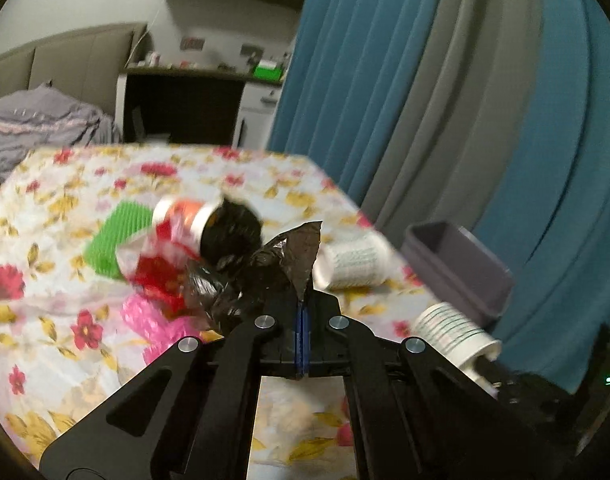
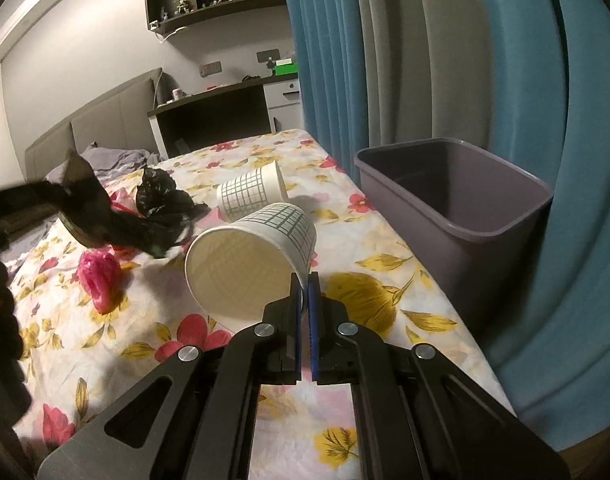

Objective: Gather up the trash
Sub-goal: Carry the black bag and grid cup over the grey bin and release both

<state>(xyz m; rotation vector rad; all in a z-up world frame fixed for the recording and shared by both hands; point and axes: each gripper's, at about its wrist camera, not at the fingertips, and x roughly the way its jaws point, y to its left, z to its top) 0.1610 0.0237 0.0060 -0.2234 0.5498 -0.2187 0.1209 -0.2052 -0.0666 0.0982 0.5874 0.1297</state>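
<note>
Right tongs [image 2: 303, 280] clamped on paper cup [image 2: 249, 256] rim; left tongs [image 1: 303, 300] pinching black wrapper [image 1: 281, 256].

Left gripper [image 1: 303, 300] fingers clamped together, right gripper [image 2: 304, 280] fingers pinched nearly together, both angled downward

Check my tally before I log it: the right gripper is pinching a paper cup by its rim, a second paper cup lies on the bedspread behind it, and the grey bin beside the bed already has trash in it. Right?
Not quite: the bin looks empty in the right wrist view, with only bare walls and floor showing. The rest stands: the right gripper pinches a paper cup by its rim, and a second cup lies behind it on the bedspread.
</note>
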